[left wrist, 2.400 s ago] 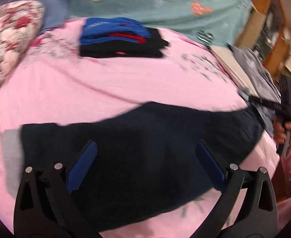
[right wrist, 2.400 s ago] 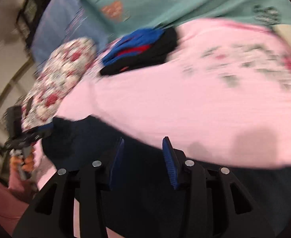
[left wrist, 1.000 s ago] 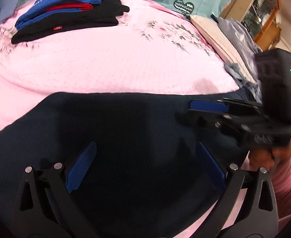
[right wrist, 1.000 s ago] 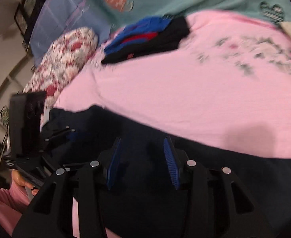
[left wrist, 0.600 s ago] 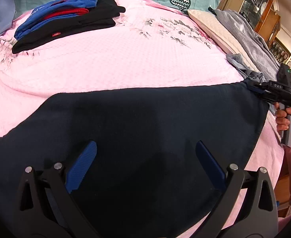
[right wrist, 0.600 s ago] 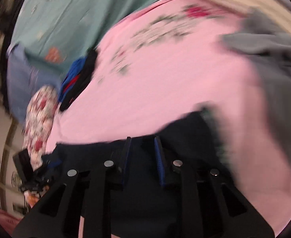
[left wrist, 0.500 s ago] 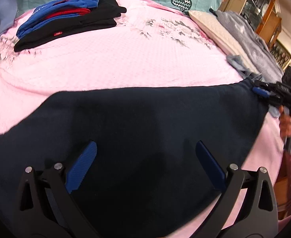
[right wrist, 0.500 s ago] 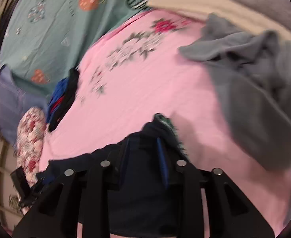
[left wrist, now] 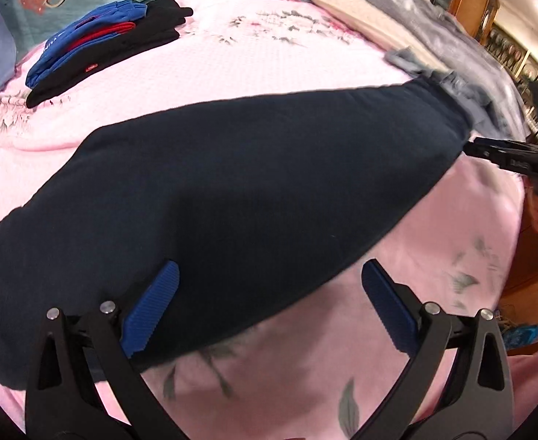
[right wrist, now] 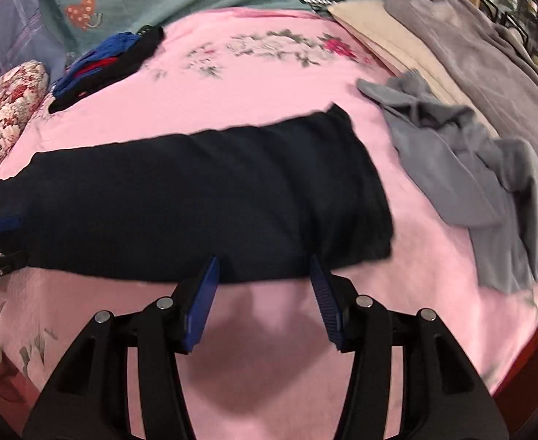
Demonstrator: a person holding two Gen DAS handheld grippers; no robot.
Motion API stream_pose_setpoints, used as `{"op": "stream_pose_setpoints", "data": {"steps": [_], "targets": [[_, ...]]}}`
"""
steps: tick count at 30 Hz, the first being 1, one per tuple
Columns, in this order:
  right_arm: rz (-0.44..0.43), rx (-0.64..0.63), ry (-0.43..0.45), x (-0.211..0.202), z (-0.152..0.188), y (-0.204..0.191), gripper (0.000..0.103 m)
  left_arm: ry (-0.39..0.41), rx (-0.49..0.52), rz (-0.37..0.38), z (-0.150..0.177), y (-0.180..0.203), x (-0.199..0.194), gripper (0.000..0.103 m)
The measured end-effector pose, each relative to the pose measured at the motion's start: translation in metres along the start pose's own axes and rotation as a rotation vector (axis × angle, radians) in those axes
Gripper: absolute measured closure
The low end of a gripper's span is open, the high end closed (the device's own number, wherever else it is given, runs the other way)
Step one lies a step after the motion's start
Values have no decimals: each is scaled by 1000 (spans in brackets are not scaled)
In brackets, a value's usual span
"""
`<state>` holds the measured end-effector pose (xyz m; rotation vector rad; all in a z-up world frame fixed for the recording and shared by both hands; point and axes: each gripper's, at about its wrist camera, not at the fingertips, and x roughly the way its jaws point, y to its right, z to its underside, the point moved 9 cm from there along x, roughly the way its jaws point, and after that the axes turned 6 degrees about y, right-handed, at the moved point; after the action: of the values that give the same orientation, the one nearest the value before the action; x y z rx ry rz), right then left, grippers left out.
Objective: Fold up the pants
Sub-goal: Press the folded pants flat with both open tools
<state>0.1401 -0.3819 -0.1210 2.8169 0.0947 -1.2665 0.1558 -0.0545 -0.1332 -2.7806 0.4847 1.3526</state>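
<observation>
Dark navy pants [left wrist: 254,183] lie flat across the pink bedspread [left wrist: 232,62], folded lengthwise into one long band; they also show in the right wrist view [right wrist: 203,198]. My left gripper [left wrist: 269,286] is open and empty, hovering over the pants' near edge at their left part. My right gripper [right wrist: 263,278] is open and empty, just off the pants' near edge at their right end. In the left wrist view the right gripper [left wrist: 504,152] sits beside the pants' right end.
A stack of folded blue, red and black clothes [left wrist: 100,51] lies at the far left of the bed. A crumpled grey garment [right wrist: 471,168] and a grey blanket [right wrist: 489,51] lie on the right. A floral pillow [right wrist: 4,110] is at left. The bed edge is close in front.
The right gripper has opened and let go of the pants' end, then pulled back toward the near edge. The pants now rest flat. The left gripper stayed open and shifted toward the near edge.
</observation>
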Motion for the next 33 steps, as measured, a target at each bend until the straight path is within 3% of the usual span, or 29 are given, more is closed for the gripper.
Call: {"op": "stream_pose_setpoints", "data": {"steps": [2, 5, 7, 8, 10, 11, 14, 16, 18, 21, 23, 26, 29, 33], "targets": [[62, 21, 17, -7, -6, 11, 49, 46, -59, 50, -12, -2, -9, 2], [-14, 45, 134, -17, -37, 2, 49, 98, -67, 37, -26, -5, -9, 2], [-35, 66, 162, -11, -51, 2, 49, 57, -90, 9, -21, -12, 6, 2], [-30, 77, 144, -1, -52, 7, 49, 10, -111, 8, -12, -16, 17, 2], [33, 122, 46, 19, -40, 23, 49, 15, -59, -18, -5, -13, 12, 2], [16, 146, 17, 24, -31, 28, 49, 11, -34, -19, 0, -10, 6, 2], [13, 134, 22, 8, -21, 30, 49, 28, -20, 10, 6, -17, -19, 2], [90, 156, 2, -3, -17, 29, 49, 70, -39, -77, -2, -44, -34, 2], [123, 162, 52, -14, -21, 16, 49, 91, -91, -205, -6, -88, -46, 2], [-40, 140, 157, -26, -37, -40, 49, 44, -238, -326, 14, -153, -51, 2], [-139, 88, 160, -19, -41, -77, 49, 9, -283, -342, 35, -170, -52, 2], [-138, 14, 95, 5, -36, -103, 49, 57, -201, -353, 54, -159, -68, 2], [-140, 31, 38, 22, -22, -101, 49, 80, -145, -326, 61, -149, -87, 2], [-151, 23, 63, 23, -24, -101, 48, 193, -138, -287, 23, -160, -111, 2]]}}
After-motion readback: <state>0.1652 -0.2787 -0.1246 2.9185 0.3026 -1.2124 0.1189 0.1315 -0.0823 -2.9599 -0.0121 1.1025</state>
